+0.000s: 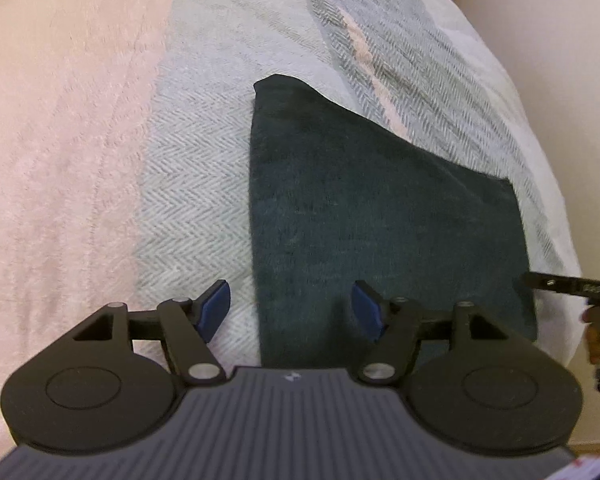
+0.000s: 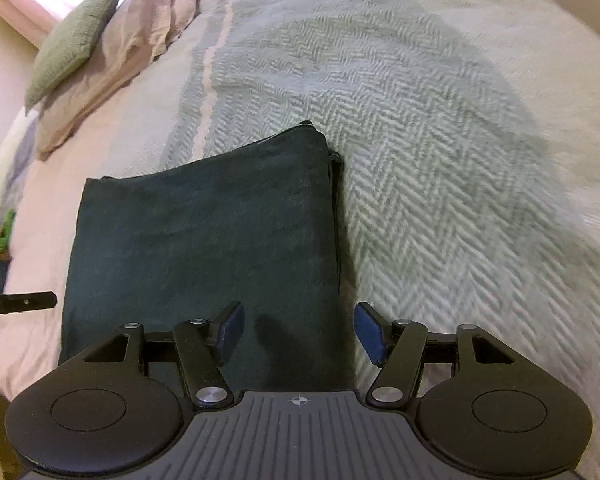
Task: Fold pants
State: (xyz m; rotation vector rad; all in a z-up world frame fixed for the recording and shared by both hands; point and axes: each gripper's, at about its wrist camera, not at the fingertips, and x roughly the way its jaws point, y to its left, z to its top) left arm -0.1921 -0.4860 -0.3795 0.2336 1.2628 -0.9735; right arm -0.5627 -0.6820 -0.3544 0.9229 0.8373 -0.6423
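Note:
Dark green pants lie folded into a flat rectangle on the bed. My left gripper hovers open over the fold's near left edge, one blue pad above the blanket and one above the cloth, holding nothing. In the right wrist view the same folded pants show stacked layers along their right edge. My right gripper is open above the near right edge of the fold, empty. The tip of the right gripper shows at the far right of the left wrist view, and the left gripper's tip at the left of the right wrist view.
A grey herringbone blanket covers the bed, with a pink fleece blanket beside it. A green pillow and pink pillows sit at the head. The bed's edge and a pale wall lie to the right.

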